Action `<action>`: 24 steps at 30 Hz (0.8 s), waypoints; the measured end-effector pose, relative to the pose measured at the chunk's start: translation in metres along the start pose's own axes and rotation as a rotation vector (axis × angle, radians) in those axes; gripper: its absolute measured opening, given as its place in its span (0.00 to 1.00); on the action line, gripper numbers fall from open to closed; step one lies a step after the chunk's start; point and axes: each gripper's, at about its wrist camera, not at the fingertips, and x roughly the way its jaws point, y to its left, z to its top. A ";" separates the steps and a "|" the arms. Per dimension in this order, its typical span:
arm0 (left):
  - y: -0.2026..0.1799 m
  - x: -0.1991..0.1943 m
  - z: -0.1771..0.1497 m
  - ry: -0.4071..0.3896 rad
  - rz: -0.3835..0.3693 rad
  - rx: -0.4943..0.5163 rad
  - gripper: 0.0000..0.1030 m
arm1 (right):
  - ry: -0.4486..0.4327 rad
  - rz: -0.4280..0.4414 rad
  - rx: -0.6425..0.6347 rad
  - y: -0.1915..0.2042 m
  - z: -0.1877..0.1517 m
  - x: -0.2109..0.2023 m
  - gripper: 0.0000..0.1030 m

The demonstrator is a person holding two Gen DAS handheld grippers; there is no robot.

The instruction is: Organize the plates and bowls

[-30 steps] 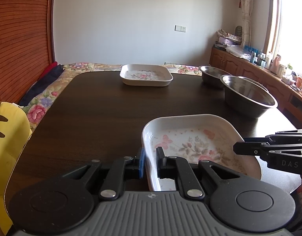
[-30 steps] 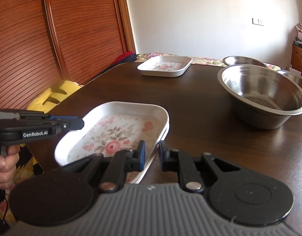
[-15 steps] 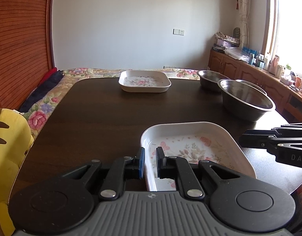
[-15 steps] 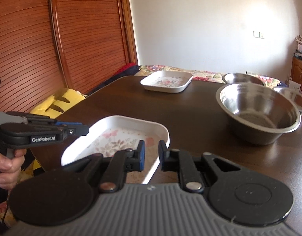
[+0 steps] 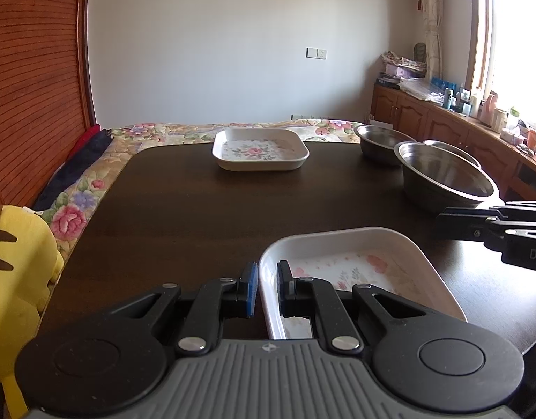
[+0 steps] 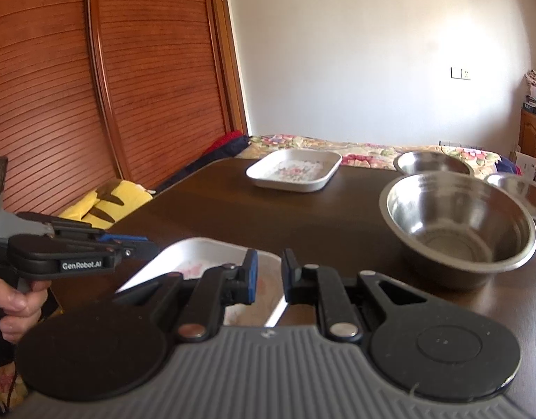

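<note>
A white floral plate (image 5: 355, 262) hangs near the front edge of the dark table (image 5: 198, 209), held from both sides. My left gripper (image 5: 267, 288) is shut on its left rim. My right gripper (image 6: 270, 276) is shut on its right rim, with the plate (image 6: 198, 255) spreading to the left. A second floral plate (image 5: 259, 152) rests at the far side of the table. A large steel bowl (image 5: 442, 178) stands at the right, with two smaller steel bowls (image 5: 379, 138) (image 5: 449, 146) behind it.
A yellow plush toy (image 5: 13, 262) and floral cushions (image 5: 93, 181) lie along the table's left side. Wooden cabinets (image 5: 460, 129) with clutter line the right wall. A person's hand (image 6: 13, 300) holds the left gripper's handle.
Both grippers have tipped up from looking down to nearly level, still holding the plate, which now sits flatter and lower in each view. The far plate and bowls have not moved.
</note>
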 end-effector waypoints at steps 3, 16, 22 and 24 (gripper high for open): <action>0.003 0.004 0.006 -0.004 0.006 0.001 0.11 | -0.010 0.009 -0.009 -0.001 0.008 0.005 0.17; 0.023 0.045 0.040 -0.004 0.011 0.006 0.11 | -0.003 0.002 -0.037 -0.012 0.037 0.042 0.17; 0.035 0.071 0.067 0.009 -0.009 -0.019 0.11 | 0.029 -0.009 -0.044 -0.020 0.061 0.057 0.17; 0.038 0.079 0.077 0.011 -0.014 -0.018 0.11 | 0.036 -0.015 -0.052 -0.022 0.071 0.063 0.17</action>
